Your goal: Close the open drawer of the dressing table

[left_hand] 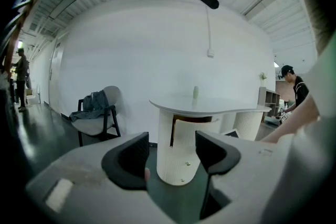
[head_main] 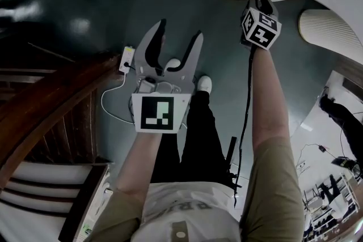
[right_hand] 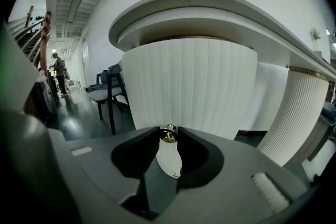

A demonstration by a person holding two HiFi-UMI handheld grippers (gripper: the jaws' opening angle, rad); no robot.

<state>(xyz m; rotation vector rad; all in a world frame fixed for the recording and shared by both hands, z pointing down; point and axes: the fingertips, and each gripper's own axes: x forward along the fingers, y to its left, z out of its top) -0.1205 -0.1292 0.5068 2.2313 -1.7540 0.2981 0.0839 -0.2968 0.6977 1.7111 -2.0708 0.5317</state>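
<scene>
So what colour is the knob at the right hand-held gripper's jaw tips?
Shiny gold: the knob shows best in the right gripper view.

Two grippers (left_hand: 170,147) (right_hand: 168,135); one white dressing table (left_hand: 210,107).

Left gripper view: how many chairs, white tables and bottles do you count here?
Chair: 1
White table: 1
Pale bottle: 1
Total: 3
</scene>
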